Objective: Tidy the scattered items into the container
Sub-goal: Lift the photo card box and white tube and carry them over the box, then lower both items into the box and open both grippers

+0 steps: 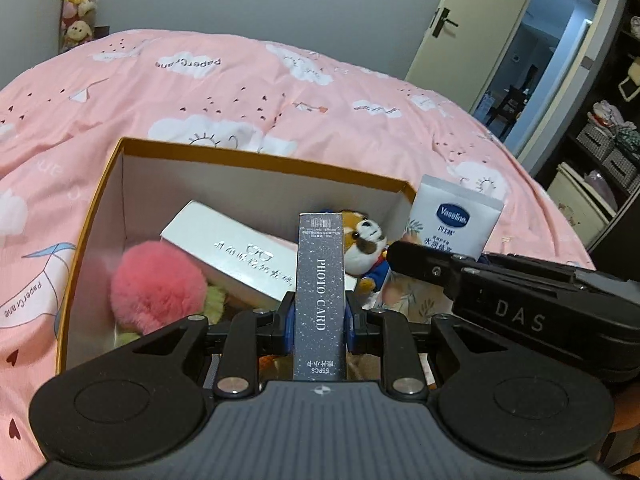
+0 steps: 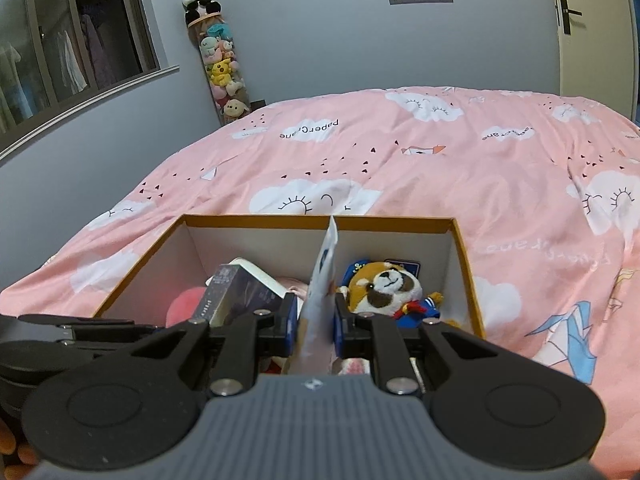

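An orange-rimmed cardboard box [image 1: 256,160] [image 2: 400,223] lies open on the pink bed. Inside are a pink pompom [image 1: 158,284], a white glasses case [image 1: 236,252] and a small plush dog [image 1: 368,242] [image 2: 384,286]. My left gripper [image 1: 320,320] is shut on a dark speckled photo card box [image 1: 320,292] [image 2: 236,296], held upright over the box interior. My right gripper [image 2: 316,316] is shut on a white Vaseline sachet [image 1: 456,216] [image 2: 322,280], seen edge-on in its own view, above the box's right part. The right gripper's black body [image 1: 520,304] shows at the right of the left wrist view.
A pink duvet [image 2: 440,160] with cloud prints covers the bed all around the box. A hanging column of plush toys [image 2: 220,76] stands by the far wall. An open door [image 1: 480,32] and dark shelves [image 1: 608,140] lie off to the right.
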`<state>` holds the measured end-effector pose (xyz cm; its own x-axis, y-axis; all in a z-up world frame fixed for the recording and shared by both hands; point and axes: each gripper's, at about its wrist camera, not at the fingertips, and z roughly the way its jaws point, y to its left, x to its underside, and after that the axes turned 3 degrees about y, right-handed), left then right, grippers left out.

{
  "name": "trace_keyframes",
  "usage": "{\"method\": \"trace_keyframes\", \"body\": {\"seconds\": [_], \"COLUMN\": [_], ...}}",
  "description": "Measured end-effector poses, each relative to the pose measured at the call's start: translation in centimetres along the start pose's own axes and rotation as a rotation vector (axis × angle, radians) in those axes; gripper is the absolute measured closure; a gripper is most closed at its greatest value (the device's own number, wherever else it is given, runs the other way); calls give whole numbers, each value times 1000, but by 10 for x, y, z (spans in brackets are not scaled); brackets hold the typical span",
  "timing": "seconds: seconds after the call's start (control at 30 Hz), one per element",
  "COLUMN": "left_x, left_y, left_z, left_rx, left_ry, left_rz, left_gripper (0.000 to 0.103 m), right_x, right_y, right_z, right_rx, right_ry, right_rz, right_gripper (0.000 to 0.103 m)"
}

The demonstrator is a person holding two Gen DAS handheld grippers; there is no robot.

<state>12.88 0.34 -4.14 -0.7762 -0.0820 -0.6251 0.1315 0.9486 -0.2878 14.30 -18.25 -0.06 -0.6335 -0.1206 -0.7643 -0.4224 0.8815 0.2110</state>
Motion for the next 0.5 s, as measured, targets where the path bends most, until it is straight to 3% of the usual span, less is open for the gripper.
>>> {"method": "trace_keyframes", "body": {"seconds": [0.5], "left_x": [7], "left_y": [18], "left_z": [4], "left_rx": [-8], "left_ry": [29], "left_rz": [-60], "left_gripper": [74], "right_x": [11], "right_y": [1], "right_z": [26], "right_rx": [-10], "right_ry": [89], "right_rz": [18], "right_gripper": [83]}}
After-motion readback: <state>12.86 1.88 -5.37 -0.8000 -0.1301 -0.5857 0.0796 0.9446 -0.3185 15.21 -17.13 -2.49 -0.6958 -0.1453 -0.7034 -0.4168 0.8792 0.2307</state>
